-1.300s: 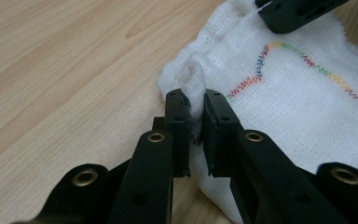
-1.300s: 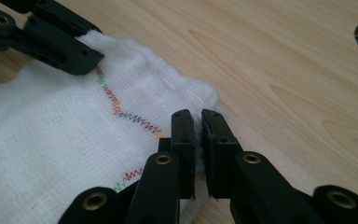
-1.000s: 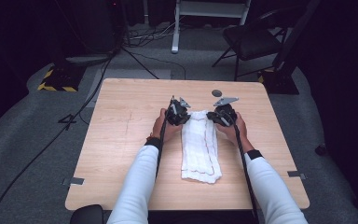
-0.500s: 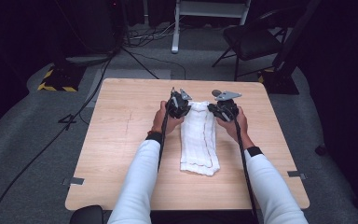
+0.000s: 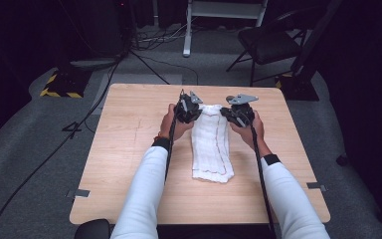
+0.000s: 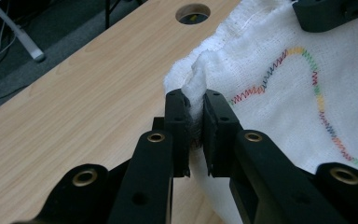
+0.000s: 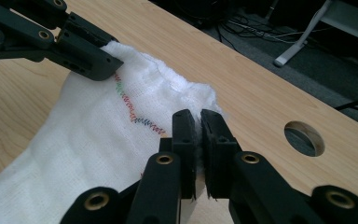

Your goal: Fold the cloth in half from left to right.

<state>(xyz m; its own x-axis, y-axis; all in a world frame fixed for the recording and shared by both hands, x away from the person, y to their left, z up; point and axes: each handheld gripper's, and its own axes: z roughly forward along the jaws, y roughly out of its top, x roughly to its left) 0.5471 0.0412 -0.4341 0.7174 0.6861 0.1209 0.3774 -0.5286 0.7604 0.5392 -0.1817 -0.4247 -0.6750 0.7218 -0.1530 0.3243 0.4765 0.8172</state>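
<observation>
Dark grey carpet surrounds a pale wooden worktop (image 5: 129,164) that fills the middle of the high view, with a black chair (image 5: 271,42) at the upper right of the frame, a white stand leg (image 5: 186,30) at the top centre, and a yellow-and-black striped block (image 5: 59,84) at the upper left, cables trailing across the floor between them. On the worktop lies a white cloth (image 5: 210,144), folded into a long strip that runs from just above the centre of the frame down toward the lower middle; a wavy line of coloured stitching (image 6: 303,70) crosses its surface, clearest in the left gripper view. Two white-sleeved forearms come up from the bottom edge of the high view, and each hand carries a tool at the upper end of the cloth. The left claw (image 5: 188,112) sits at the cloth's upper left corner; in the left gripper view its jaws are drawn close together with a raised pinch of the white fabric clamped between them, just left of centre in that frame. The right claw (image 5: 238,115) sits at the cloth's upper right corner; in the right gripper view its jaws are likewise nearly closed on a thin fold of the cloth's edge at the centre of the frame, while the other tool shows at the upper left there, touching the fabric. A round hole (image 7: 304,136) in the worktop shows at the right of the right gripper view, near the cloth but apart from it.
</observation>
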